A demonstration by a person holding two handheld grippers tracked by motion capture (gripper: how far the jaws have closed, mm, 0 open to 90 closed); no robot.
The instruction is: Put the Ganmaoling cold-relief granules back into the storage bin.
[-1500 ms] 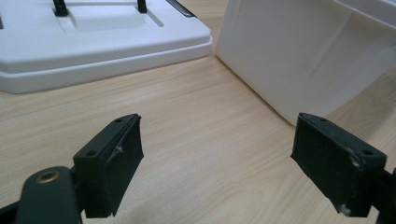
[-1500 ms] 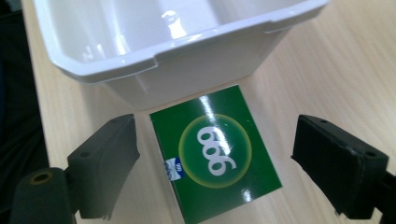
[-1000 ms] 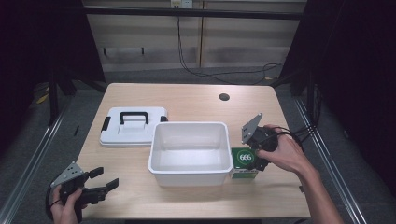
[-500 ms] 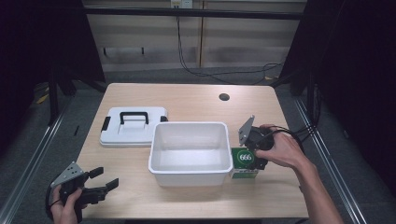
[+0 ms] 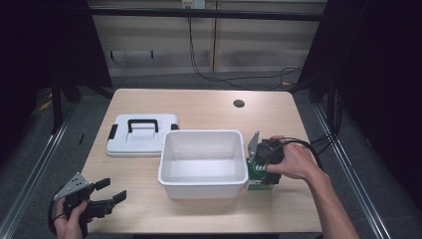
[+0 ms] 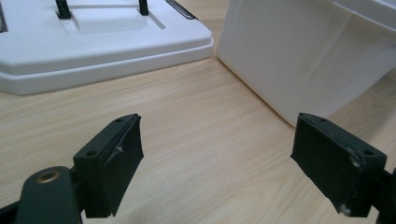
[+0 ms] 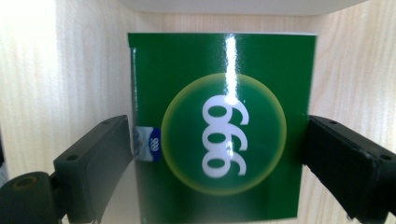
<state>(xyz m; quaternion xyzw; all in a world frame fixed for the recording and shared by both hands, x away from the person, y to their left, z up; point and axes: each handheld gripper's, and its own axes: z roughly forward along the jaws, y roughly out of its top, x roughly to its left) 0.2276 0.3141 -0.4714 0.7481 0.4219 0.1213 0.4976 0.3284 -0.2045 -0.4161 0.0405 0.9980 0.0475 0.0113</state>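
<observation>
A green box (image 5: 257, 172) marked 666 (image 7: 224, 130) lies flat on the table, tight against the right wall of a white bin (image 5: 199, 189). My right gripper (image 5: 263, 160) points down over the box and is open. One jaw stands at each side of the box (image 7: 219, 154), close to its edges. My left gripper (image 5: 113, 190) hovers open near the table's front left corner with nothing between its jaws (image 6: 217, 154). It faces the bin's wall (image 6: 289, 60).
A white lid with a black handle (image 5: 142, 137) lies flat left of the bin, and its edge shows in the left gripper view (image 6: 93, 42). A round cable hole (image 5: 239, 103) sits at the table's back right. Dark floor surrounds the table.
My right gripper has tipped down and moved left onto the green box, so the hand now covers most of it. The left gripper has stayed in place.
</observation>
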